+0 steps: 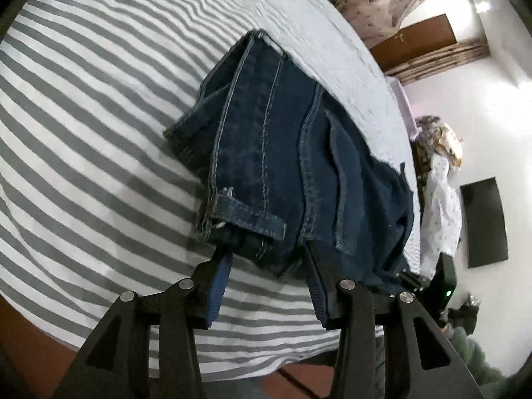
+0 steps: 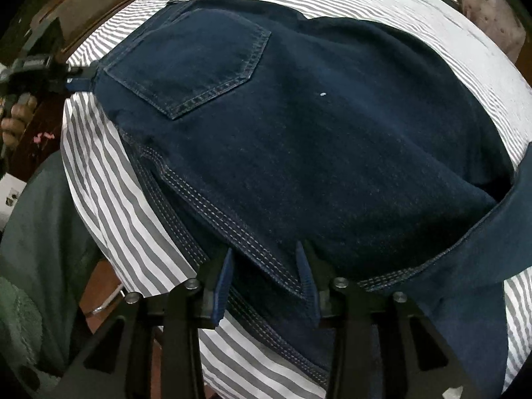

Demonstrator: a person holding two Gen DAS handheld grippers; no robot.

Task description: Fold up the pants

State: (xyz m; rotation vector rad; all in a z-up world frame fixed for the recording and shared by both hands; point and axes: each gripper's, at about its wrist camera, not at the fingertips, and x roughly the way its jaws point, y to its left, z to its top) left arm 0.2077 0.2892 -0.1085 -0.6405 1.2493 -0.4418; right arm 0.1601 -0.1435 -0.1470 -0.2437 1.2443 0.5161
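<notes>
Dark blue jeans (image 2: 299, 133) lie on a grey-and-white striped bedsheet (image 2: 109, 196), back pocket (image 2: 193, 63) facing up. In the left wrist view the jeans (image 1: 272, 153) show their waistband end with a belt loop (image 1: 252, 219). My left gripper (image 1: 266, 259) has its jaws apart around the waistband edge, denim between them. It also shows in the right wrist view (image 2: 76, 76) at the waistband. My right gripper (image 2: 266, 272) has its jaws apart around a stitched seam corner of the jeans. A trouser leg (image 2: 482, 249) runs off to the right.
The striped bedsheet (image 1: 83, 133) covers the bed, with its near edge below both grippers. A padded headboard (image 1: 382, 3), a wooden door (image 1: 415, 40) and a pile of clothes (image 1: 442, 179) lie beyond the bed. The person's green sleeve (image 2: 36, 232) is at the left.
</notes>
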